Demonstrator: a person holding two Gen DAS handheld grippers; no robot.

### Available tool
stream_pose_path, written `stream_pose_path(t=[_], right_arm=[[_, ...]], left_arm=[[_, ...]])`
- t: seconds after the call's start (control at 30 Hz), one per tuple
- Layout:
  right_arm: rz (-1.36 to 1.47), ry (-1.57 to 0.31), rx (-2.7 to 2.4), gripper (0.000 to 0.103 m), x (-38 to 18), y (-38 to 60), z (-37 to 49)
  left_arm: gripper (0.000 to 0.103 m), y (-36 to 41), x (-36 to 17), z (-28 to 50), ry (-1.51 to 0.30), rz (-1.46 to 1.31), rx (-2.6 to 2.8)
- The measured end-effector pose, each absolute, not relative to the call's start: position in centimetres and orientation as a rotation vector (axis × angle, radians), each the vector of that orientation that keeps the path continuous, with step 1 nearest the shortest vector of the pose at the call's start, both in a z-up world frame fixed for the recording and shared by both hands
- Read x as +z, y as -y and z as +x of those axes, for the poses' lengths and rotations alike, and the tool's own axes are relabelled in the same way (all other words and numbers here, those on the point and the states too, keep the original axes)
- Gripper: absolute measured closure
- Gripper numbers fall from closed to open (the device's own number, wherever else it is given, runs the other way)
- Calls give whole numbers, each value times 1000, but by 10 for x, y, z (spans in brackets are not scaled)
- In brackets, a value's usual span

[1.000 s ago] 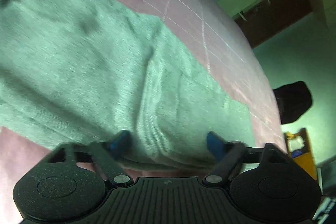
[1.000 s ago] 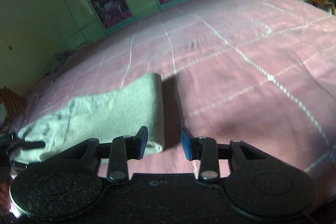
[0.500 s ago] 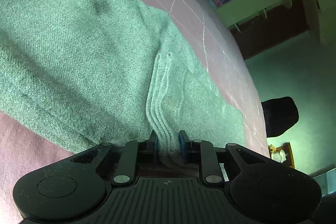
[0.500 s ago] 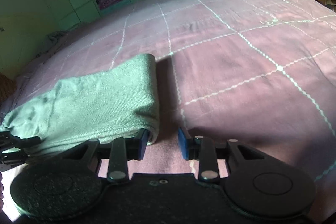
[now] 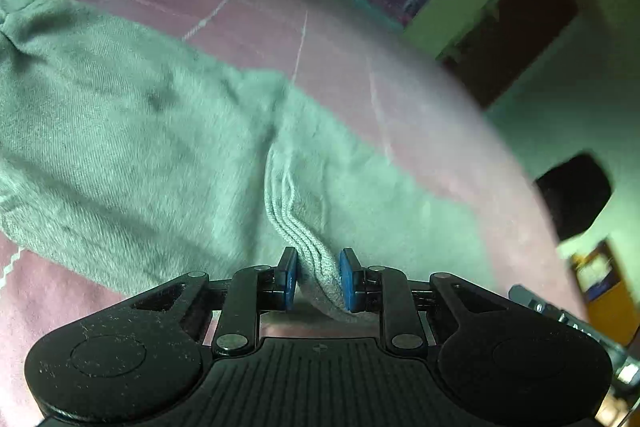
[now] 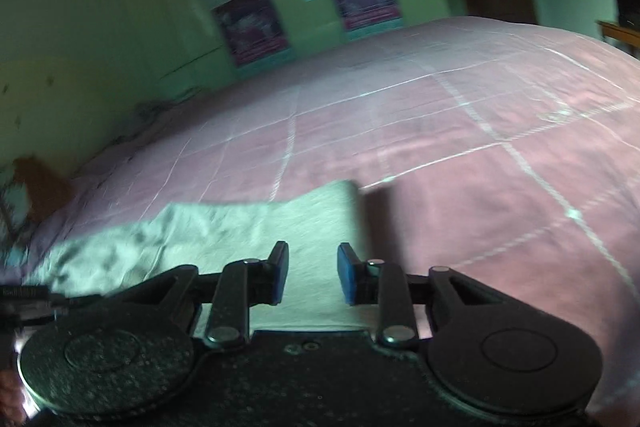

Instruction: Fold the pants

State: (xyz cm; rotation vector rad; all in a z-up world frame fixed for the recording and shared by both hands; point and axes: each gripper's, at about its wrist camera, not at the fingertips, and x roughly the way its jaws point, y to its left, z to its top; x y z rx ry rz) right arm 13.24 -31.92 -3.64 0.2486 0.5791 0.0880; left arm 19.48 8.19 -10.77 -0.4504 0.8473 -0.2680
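Grey-green pants (image 5: pixel 132 163) lie folded on a pink bedspread (image 5: pixel 340 51). My left gripper (image 5: pixel 318 279) is shut on a stacked, ribbed edge of the pants (image 5: pixel 316 259), which rises between the blue pads. In the right wrist view the pants (image 6: pixel 248 227) stretch to the left, with their folded end right in front of me. My right gripper (image 6: pixel 313 273) holds its pads a little apart over that end of the cloth; I cannot tell whether it grips fabric.
The pink bedspread (image 6: pixel 480 155) with white grid lines spreads far to the right and back. Green cupboard doors with posters (image 6: pixel 248 23) stand behind the bed. A dark object (image 5: pixel 572 195) and a yellow stand (image 5: pixel 608 287) sit past the bed's right edge.
My left gripper closed on the ribbed pants edge and now lifts it. My right gripper moved left, from beside the folded end to over it, with the cloth now between its pads.
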Motion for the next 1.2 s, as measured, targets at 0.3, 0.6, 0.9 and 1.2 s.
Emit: stream_pose_path(t=[0.3, 0.6, 0.9, 1.2], right_arm=[[166, -703, 85, 85, -47, 320, 160], [113, -782, 31, 80, -66, 322, 208], [172, -780, 23, 56, -65, 340, 236], [249, -806, -74, 100, -75, 377, 235]], left_arm=[[78, -108, -95, 217, -806, -482, -241], [77, -92, -121, 265, -884, -458, -264], [70, -94, -137, 287, -879, -530, -322], [73, -84, -150, 306, -898, -623, -388]])
